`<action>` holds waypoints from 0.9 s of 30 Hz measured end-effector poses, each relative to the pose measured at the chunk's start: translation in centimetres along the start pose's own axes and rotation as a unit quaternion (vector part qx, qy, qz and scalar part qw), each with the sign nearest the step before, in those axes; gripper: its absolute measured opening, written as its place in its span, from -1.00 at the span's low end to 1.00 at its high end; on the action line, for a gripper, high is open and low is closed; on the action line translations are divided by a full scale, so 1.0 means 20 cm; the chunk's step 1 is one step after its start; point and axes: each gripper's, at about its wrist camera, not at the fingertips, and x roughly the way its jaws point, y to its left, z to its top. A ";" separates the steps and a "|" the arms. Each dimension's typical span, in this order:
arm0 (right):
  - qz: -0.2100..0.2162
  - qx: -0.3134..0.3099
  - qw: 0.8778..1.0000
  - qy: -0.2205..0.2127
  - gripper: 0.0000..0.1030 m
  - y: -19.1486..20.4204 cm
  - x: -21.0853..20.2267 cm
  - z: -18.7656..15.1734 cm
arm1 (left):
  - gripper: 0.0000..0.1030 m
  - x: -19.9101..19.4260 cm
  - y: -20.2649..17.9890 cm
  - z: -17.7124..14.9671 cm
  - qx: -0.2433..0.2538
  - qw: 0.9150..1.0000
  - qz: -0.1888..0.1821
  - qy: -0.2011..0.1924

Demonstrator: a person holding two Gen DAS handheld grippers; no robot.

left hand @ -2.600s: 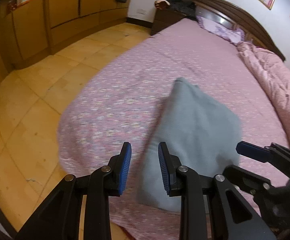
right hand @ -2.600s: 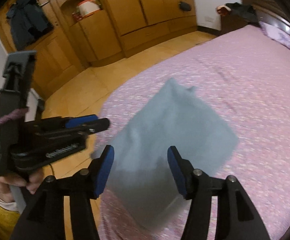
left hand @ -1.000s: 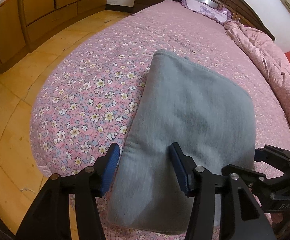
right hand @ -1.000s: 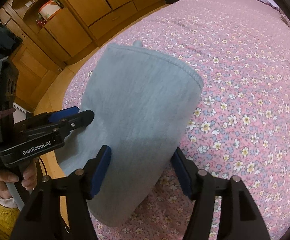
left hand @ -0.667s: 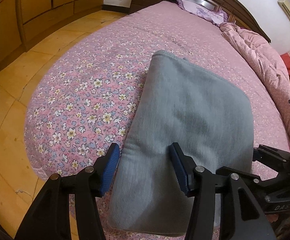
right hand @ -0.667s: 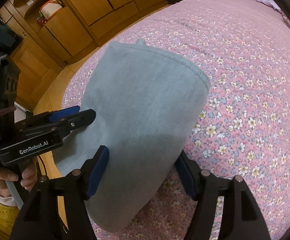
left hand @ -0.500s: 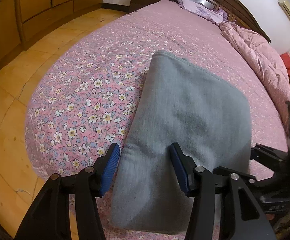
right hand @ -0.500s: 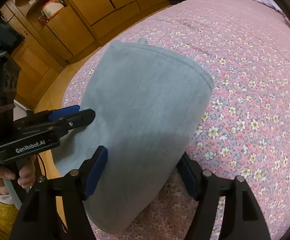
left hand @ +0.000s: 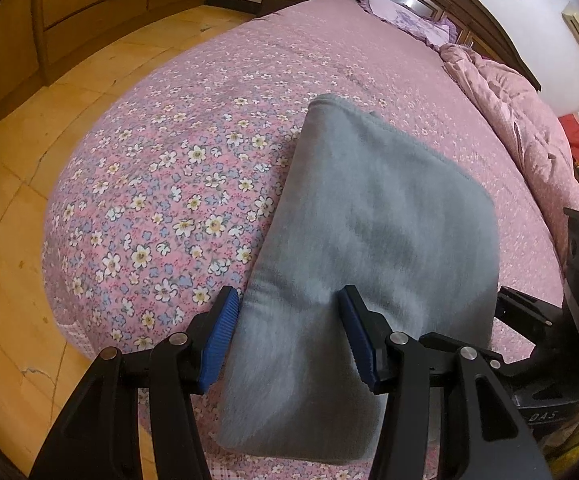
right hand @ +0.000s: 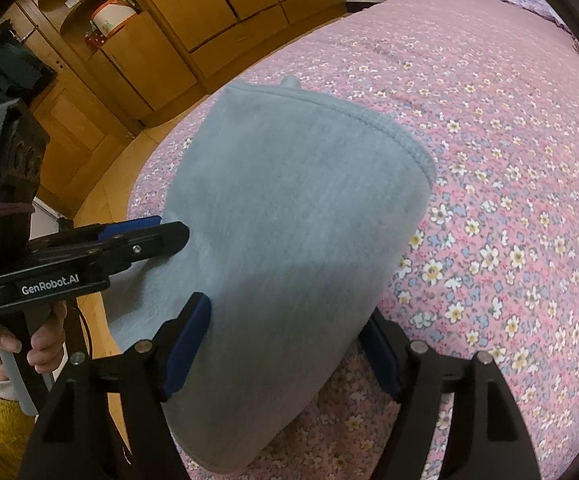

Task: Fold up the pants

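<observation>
Lying folded flat, grey pants (left hand: 369,232) form a neat rectangle on floral bedspread (left hand: 161,200)

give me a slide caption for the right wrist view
Folded grey pants lying on the floral bedspread, right claw open over their near end.

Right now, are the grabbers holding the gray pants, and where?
Neither holds them. The folded gray pants lie on the bed; each hand-held gripper, left and right, stands open over their near end.
</observation>
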 end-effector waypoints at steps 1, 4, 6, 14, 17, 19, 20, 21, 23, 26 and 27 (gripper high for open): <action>0.001 0.000 1.000 0.000 0.50 0.00 0.00 0.00 | -0.10 0.00 -0.01 0.00 0.001 1.000 0.000 -0.001; 0.005 -0.001 1.000 -0.001 0.52 0.00 0.00 0.00 | -0.10 0.02 -0.01 0.00 0.000 1.000 -0.003 -0.005; 0.007 -0.002 1.000 -0.002 0.52 -0.01 0.00 0.01 | -0.11 0.02 -0.01 0.01 -0.001 1.000 -0.006 -0.007; 0.019 0.003 1.000 -0.012 -0.04 -0.02 -0.02 0.02 | -0.26 0.03 -0.02 -0.01 -0.008 1.000 -0.015 -0.024; 0.030 0.006 0.999 -0.018 -0.24 -0.02 -0.05 0.02 | -0.38 0.02 -0.04 -0.02 -0.011 0.999 -0.018 -0.030; 0.035 0.008 0.999 -0.023 -0.30 -0.02 -0.06 0.03 | -0.44 0.01 -0.05 -0.02 -0.009 0.999 -0.015 -0.033; 0.037 0.008 0.999 -0.024 -0.33 -0.02 -0.07 0.03 | -0.45 0.00 -0.06 -0.02 -0.008 0.999 -0.013 -0.034; 0.039 0.007 0.999 -0.025 -0.34 -0.01 -0.08 0.03 | -0.47 0.00 -0.07 -0.03 -0.007 0.999 -0.012 -0.035; 0.043 0.005 0.999 -0.028 -0.36 0.00 -0.10 0.03 | -0.51 -0.02 -0.08 -0.03 -0.007 0.999 -0.011 -0.038; 0.050 0.007 0.998 -0.030 -0.37 0.01 -0.13 0.02 | -0.52 -0.04 -0.11 -0.04 -0.005 0.999 -0.012 -0.042; 0.050 0.006 0.998 -0.031 -0.37 0.01 -0.14 0.02 | -0.52 -0.05 -0.12 -0.04 -0.005 0.999 -0.013 -0.042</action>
